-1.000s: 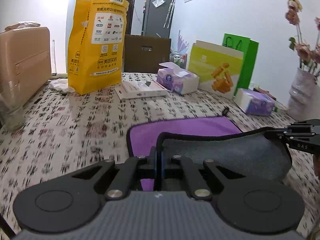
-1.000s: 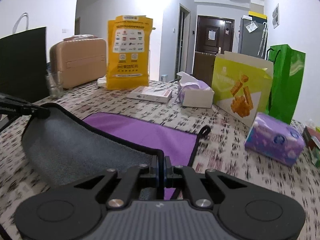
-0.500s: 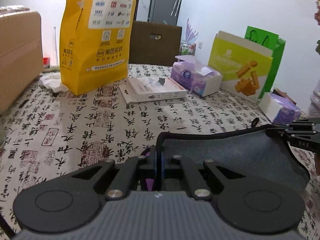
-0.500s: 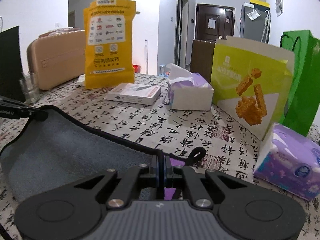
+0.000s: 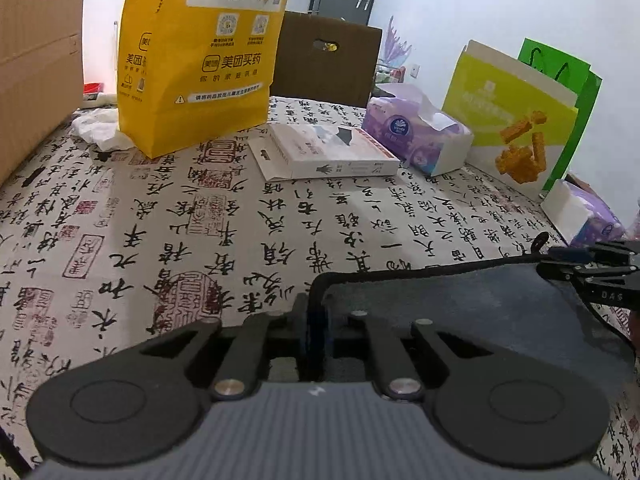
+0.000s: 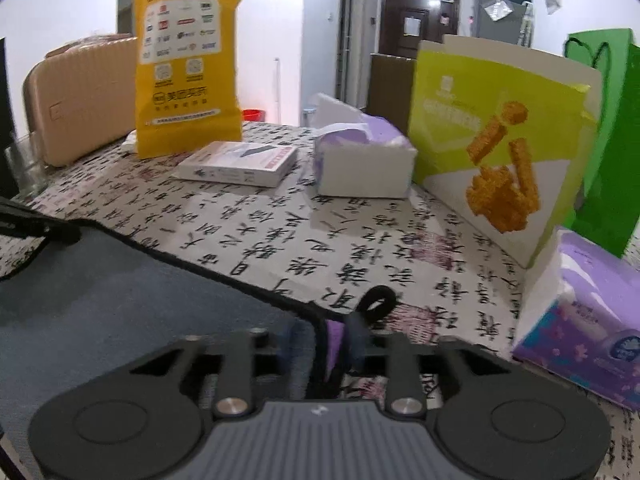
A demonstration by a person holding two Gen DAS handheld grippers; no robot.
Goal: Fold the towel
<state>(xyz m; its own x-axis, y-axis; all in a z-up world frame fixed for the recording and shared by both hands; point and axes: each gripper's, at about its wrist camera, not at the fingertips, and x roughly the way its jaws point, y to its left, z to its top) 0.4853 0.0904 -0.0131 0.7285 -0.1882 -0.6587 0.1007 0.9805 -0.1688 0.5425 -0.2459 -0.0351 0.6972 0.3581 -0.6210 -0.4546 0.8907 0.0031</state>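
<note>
The left gripper [image 5: 316, 320] is clamped on one corner of the towel [image 5: 460, 312], its fingers pressed together over the black hem. The right gripper [image 6: 332, 340] is likewise pinched tight on the other corner, where a sliver of the purple side shows between the fingers and a small black hanging loop [image 6: 376, 300] sticks out just beyond them. The towel lies low over the desk [image 5: 200, 208] with its grey side up (the purple face is almost wholly hidden), its black-edged border running straight from one gripper to the other. In the left view the right gripper [image 5: 592, 272] shows at the far right edge, holding its corner.

The desk carries a cloth printed with black calligraphy and red seals. Well beyond the towel stand a tall yellow paper bag [image 5: 200, 52], a flat white box [image 5: 324, 152] lying beside it, an open purple tissue pack [image 6: 360, 160], a lime-green gift bag with a snack picture [image 6: 496, 136] and a darker green bag [image 6: 608, 128] behind it. A second tissue pack [image 6: 584, 320] sits near the right gripper. A tan suitcase [image 6: 80, 96] rests at the far left, with a clear glass [image 6: 24, 164] in front of it.
</note>
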